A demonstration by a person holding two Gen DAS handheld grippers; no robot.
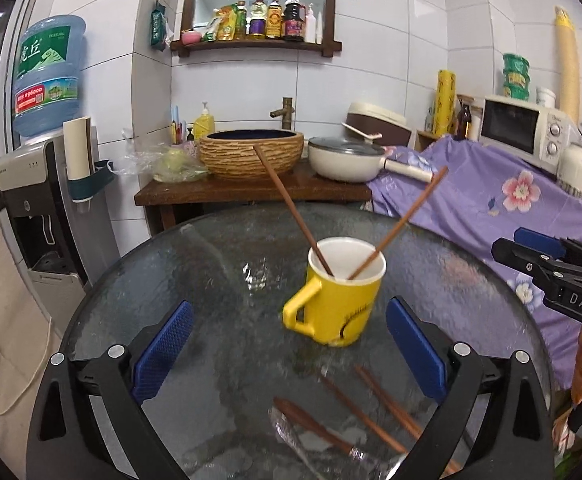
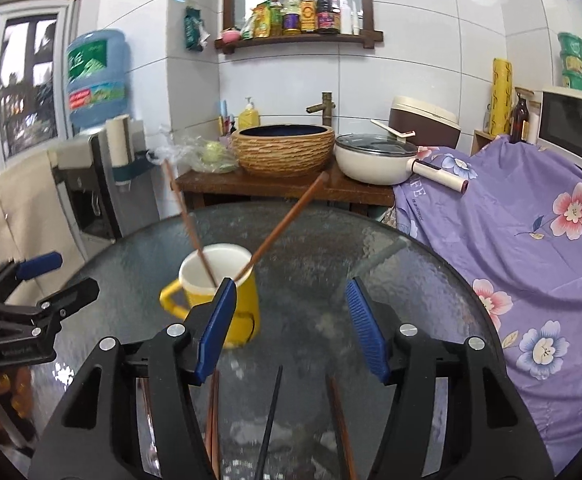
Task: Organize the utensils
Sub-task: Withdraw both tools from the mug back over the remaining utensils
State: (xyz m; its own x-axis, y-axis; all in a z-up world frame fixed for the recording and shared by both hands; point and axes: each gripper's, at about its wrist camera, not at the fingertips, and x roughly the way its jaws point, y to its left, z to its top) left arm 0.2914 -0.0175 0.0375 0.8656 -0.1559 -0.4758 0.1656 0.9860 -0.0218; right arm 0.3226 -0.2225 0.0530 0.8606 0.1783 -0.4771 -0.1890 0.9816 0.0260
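The yellow ceramic mug point(image 1: 337, 300) stood mid-way across the round textured-glass surface point(image 1: 211, 264), two brown wooden chopsticks point(image 1: 291, 208) already leaning in it. More loose wooden chopsticks point(image 1: 371, 408) and a black one point(image 2: 269, 428) lay near, under both tools. The left tongs point(image 1: 289, 356) gaped wide and empty; the right tongs point(image 2: 291, 328) stood partly apart, holding nothing. Best to pinch one stick mid-length, lift clear, then tip it in. Open glass lay right of the mug; the near rim was hidden.

Your right claw point(image 2: 291, 322) hangs open over the glass bench point(image 2: 371, 248), nothing between its pads. The yellow mug point(image 2: 247, 304) just left of it holds two brown chopsticks point(image 2: 287, 218); more chopsticks point(image 2: 269, 424) lie nearer you than the mug.
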